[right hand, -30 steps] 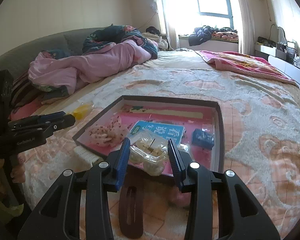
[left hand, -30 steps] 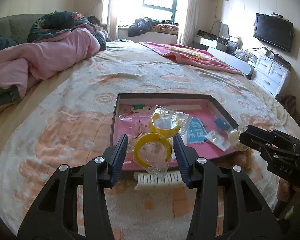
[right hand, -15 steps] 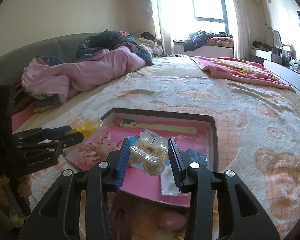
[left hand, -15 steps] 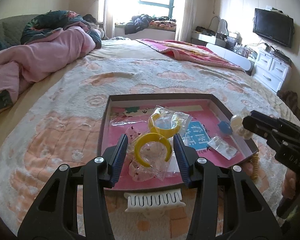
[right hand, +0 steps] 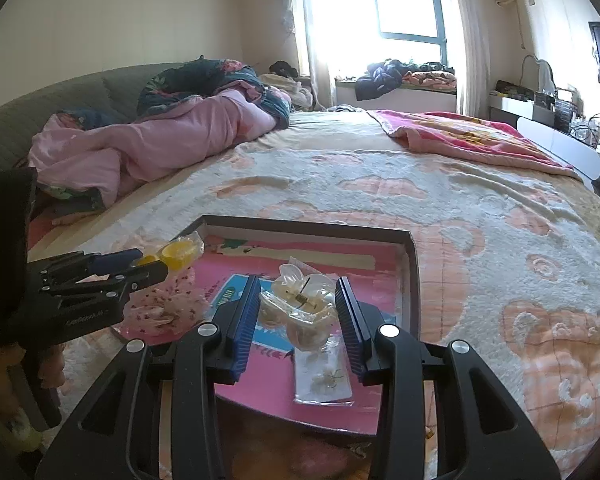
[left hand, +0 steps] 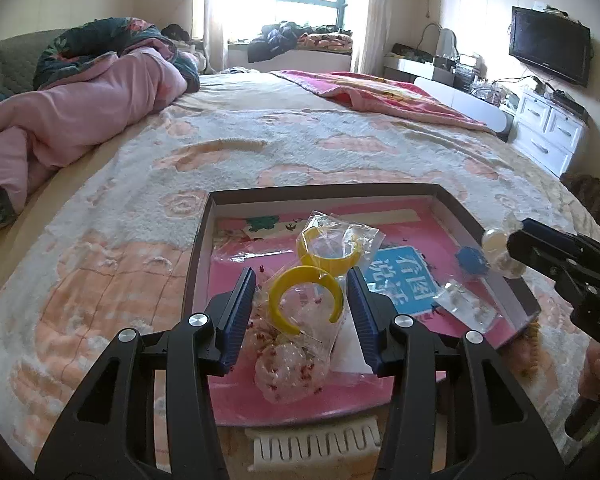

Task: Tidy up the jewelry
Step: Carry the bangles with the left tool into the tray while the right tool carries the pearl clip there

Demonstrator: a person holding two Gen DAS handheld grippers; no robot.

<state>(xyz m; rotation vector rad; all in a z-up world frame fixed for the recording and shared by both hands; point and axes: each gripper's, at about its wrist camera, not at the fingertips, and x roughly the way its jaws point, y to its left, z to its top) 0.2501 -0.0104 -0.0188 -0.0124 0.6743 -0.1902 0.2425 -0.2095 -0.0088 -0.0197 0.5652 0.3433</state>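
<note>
Left gripper (left hand: 302, 304): clamped on bagged yellow bangle (left hand: 305, 295)
Right gripper (right hand: 298, 307): clamped on bagged cream hair clip (right hand: 300, 305)
Both: over pink tray (left hand: 204, 240)

I found little to read. A blue card (left hand: 403, 280) lying in the pink tray (left hand: 452, 216) carried large white Chinese characters, partly covered by a packet, and I could not make them out with certainty. The side of the left gripper (right hand: 140, 270), seen from the right wrist camera, bore small white lettering too blurred to read.
</note>
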